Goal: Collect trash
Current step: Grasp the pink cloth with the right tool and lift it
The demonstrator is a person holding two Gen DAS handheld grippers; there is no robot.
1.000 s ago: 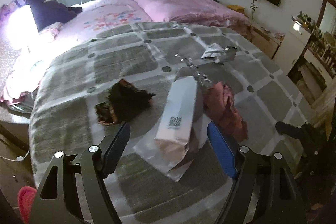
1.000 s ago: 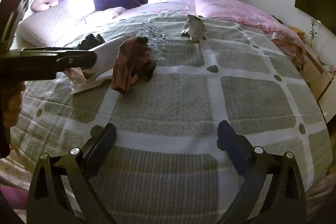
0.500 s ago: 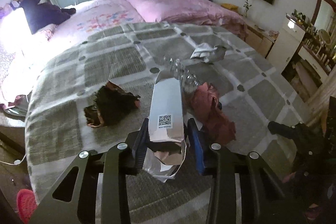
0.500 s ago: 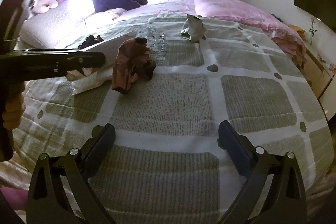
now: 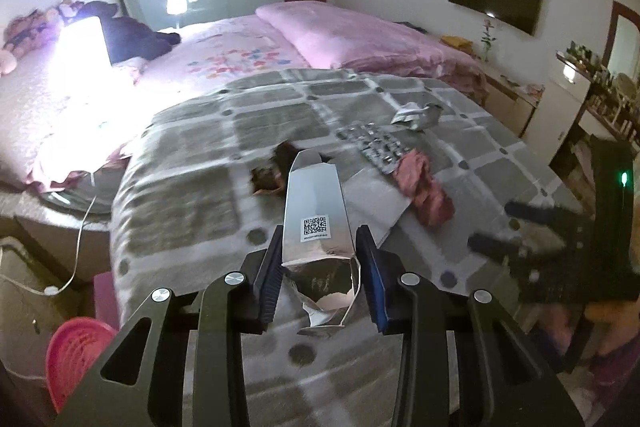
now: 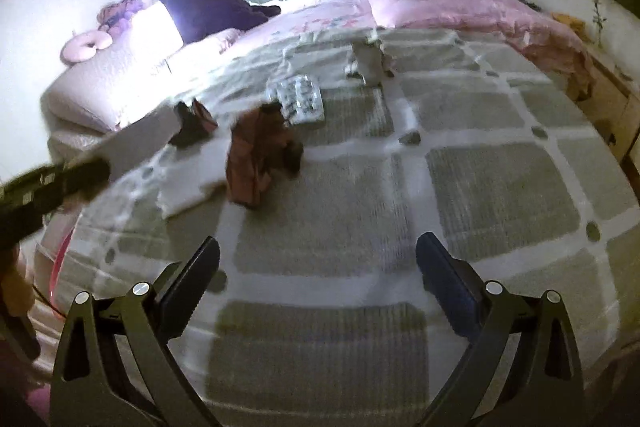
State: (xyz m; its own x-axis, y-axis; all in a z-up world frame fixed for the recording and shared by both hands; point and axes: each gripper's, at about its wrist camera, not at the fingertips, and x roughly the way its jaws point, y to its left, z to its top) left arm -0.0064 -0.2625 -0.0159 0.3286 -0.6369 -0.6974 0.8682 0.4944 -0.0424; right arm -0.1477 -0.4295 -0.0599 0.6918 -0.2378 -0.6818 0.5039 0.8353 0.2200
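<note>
Two hand-held grippers: the left hand-held gripper (image 5: 318, 269) clenches a torn white carton (image 5: 316, 215) above the bed (image 5: 180, 195); the right hand-held gripper (image 6: 318, 269) hangs released, near a pink wrapper (image 6: 256, 159).

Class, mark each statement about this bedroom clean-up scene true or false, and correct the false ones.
1. The left gripper is shut on the white carton. True.
2. The right gripper holds the pink crumpled wrapper. False: its jaws are open and empty; the wrapper lies on the blanket.
3. The carton bears a QR code label. True.
4. The blister pack lies on the floor. False: it lies on the blanket.
5. The crumpled silver wrapper lies beyond the blister pack. True.
</note>
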